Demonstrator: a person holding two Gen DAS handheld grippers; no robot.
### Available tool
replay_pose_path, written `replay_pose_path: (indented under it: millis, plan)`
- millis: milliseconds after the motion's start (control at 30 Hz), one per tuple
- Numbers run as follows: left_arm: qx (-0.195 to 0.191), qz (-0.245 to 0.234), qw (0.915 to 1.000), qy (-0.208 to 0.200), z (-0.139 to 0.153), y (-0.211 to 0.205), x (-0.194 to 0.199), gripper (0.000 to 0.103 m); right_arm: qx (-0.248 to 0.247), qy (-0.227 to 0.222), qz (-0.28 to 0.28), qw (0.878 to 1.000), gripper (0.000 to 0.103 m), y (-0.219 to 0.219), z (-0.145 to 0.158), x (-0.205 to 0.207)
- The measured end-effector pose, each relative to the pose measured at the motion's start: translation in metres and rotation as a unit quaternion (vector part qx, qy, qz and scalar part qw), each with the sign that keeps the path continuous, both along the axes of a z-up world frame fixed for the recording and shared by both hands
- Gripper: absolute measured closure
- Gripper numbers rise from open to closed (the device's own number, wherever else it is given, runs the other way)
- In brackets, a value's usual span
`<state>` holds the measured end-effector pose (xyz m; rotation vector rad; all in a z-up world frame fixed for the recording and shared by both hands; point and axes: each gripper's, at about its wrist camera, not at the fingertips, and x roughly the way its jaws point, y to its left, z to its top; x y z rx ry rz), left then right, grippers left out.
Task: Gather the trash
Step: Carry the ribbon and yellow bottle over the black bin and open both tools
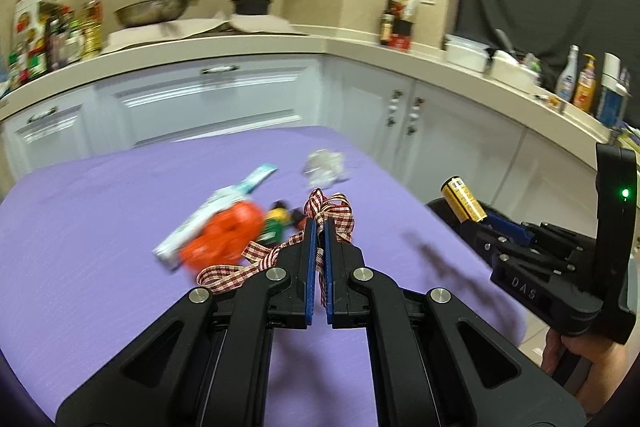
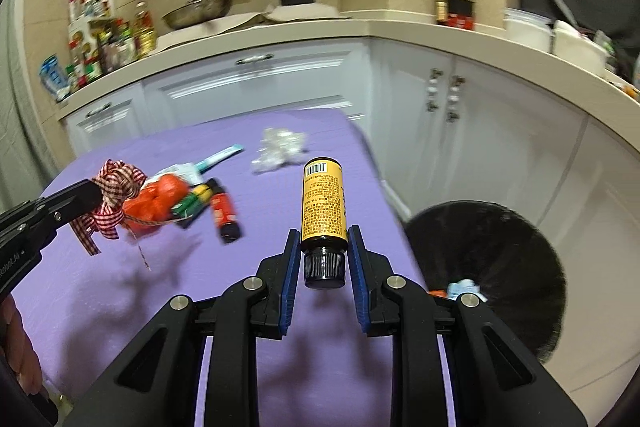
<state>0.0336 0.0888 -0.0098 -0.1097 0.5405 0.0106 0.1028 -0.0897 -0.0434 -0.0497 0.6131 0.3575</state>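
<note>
My left gripper (image 1: 319, 223) is shut on a red-and-white checked ribbon (image 1: 334, 213), lifted above the purple table (image 1: 100, 207); the ribbon (image 2: 118, 187) and that gripper (image 2: 94, 191) also show at the left of the right wrist view. My right gripper (image 2: 324, 237) is shut on a small yellow-labelled bottle (image 2: 323, 199) with a black cap, base pointing away; the bottle (image 1: 463, 203) shows at the right of the left wrist view. On the table lie an orange wrapper (image 1: 224, 241), a white-and-teal tube (image 1: 218, 211), a crumpled clear wrapper (image 1: 325, 167) and small dark bottles (image 2: 224, 213).
A black bin (image 2: 492, 267) with some trash inside stands on the floor just right of the table's edge. White cabinets (image 2: 256, 87) and a beige counter (image 1: 360, 49) with pots, bottles and containers run behind. A hand (image 1: 588, 355) holds the right gripper's handle.
</note>
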Motion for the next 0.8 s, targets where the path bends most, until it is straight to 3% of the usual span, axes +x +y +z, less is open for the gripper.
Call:
replay_pose_path:
  millis: [533, 800]
  plan:
    - [0.026, -0.118, 0.9923, -0.026, 0.014, -0.12, 0.065, 0.099, 0.017, -0.014, -0.124, 0.992, 0.078, -0.112, 0.006, 0.014]
    - [0.04, -0.157, 0.9867, -0.009, 0.001, -0.168, 0.106, 0.099, 0.024, -0.005, -0.155, 0.988, 0.078, -0.142, -0.007, 0.028]
